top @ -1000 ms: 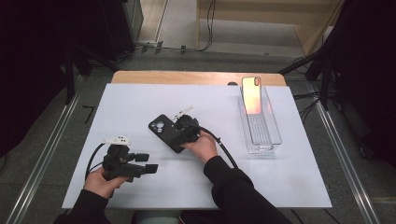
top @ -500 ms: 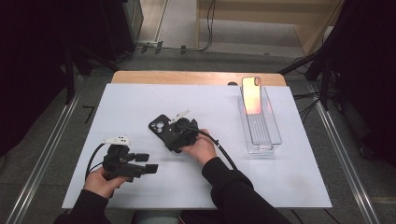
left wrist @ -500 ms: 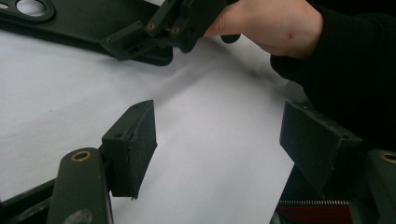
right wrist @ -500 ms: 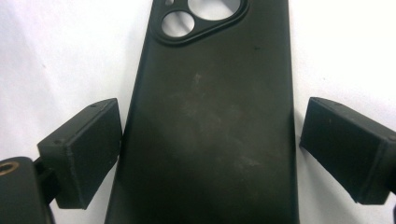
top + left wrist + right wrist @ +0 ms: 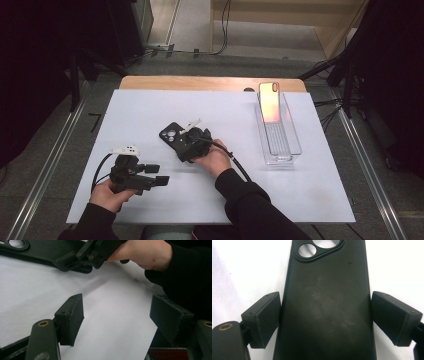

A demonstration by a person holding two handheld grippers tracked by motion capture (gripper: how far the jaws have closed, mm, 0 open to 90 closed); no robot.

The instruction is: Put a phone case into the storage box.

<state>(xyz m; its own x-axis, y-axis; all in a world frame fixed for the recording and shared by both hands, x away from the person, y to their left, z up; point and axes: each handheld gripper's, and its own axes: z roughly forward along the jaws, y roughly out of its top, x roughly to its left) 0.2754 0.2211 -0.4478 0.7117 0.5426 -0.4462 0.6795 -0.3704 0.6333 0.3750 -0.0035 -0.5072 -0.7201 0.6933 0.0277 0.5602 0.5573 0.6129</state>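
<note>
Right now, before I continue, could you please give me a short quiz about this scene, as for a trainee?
1. True or false: the left tool holds the black phone case.
2. Where does the phone stand? A) in the clear tray B) flat on the white sheet C) in a hand
3. Which tool has the case between its pads?

Key
1. False: its jaws stand open with nothing between them.
2. A.
3. The right tool; its jaws have just been closing, and the pads meet the case's two long edges.
</note>
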